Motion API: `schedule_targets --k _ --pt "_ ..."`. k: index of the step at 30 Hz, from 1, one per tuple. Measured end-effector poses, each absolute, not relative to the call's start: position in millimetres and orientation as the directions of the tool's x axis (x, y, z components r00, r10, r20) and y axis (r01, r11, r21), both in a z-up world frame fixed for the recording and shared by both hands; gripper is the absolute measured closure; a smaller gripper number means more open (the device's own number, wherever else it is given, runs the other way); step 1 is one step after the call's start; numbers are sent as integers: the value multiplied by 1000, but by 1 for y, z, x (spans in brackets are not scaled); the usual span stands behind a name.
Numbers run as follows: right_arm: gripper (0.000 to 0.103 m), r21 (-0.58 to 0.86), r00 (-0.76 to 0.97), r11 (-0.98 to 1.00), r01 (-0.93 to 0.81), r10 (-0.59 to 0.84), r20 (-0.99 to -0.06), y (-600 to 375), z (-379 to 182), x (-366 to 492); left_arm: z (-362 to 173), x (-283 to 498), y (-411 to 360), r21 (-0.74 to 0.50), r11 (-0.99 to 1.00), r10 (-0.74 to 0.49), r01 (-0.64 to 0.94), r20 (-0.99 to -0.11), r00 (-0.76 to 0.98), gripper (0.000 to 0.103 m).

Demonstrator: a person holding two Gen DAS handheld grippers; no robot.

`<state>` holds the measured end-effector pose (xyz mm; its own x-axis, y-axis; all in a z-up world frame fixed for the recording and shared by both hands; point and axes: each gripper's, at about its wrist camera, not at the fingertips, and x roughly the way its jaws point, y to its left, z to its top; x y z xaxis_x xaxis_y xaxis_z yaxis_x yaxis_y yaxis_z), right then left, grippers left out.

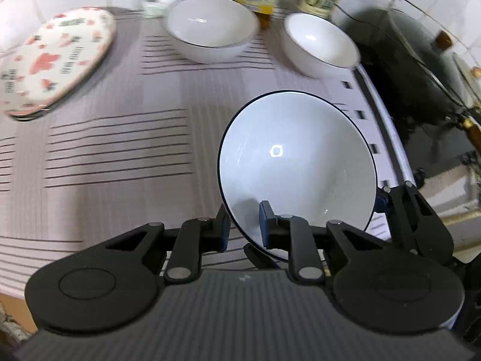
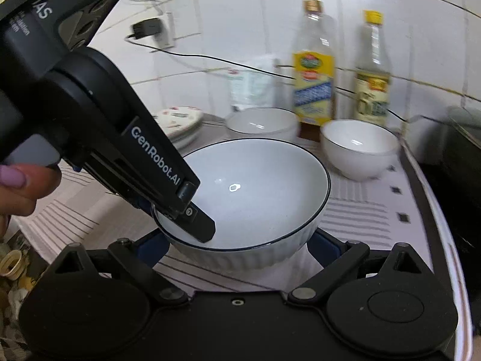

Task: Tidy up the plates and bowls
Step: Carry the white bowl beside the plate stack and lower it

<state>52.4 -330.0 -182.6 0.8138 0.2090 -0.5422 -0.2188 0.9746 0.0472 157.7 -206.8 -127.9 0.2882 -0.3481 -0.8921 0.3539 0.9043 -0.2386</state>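
Observation:
A white bowl with a thin dark rim point(image 1: 297, 162) point(image 2: 258, 186) hangs tilted just above the striped cloth. My left gripper point(image 1: 243, 225) is shut on its near rim, one finger inside the bowl and one outside; in the right wrist view that finger point(image 2: 201, 225) dips into the bowl. My right gripper point(image 2: 237, 249) straddles the bowl's ribbed outer wall, with a blue pad point(image 2: 151, 245) pressed on each side. Two smaller white bowls point(image 1: 210, 28) point(image 1: 320, 43) stand at the back. A stack of floral plates point(image 1: 57, 57) lies at the back left.
Two oil bottles point(image 2: 312, 66) point(image 2: 372, 69) and a white bag point(image 2: 252, 84) stand against the tiled wall. A dark pot point(image 1: 412, 69) sits beyond the table's right edge point(image 2: 430, 186). A cable point(image 2: 210, 57) runs from a wall plug. A person's thumb point(image 2: 18, 177) holds the left gripper.

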Motion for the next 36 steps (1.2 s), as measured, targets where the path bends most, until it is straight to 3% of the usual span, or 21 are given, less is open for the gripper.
schedule_targets --k 19,36 --pt "4 46 724 860 -509 456 -518 -207 -185 108 -135 174 -65 -170 985 -169 34 -901 401 84" --pt "4 -14 673 815 -580 469 -571 -151 -206 140 -168 196 -20 -194 978 -151 -73 -908 390 84"
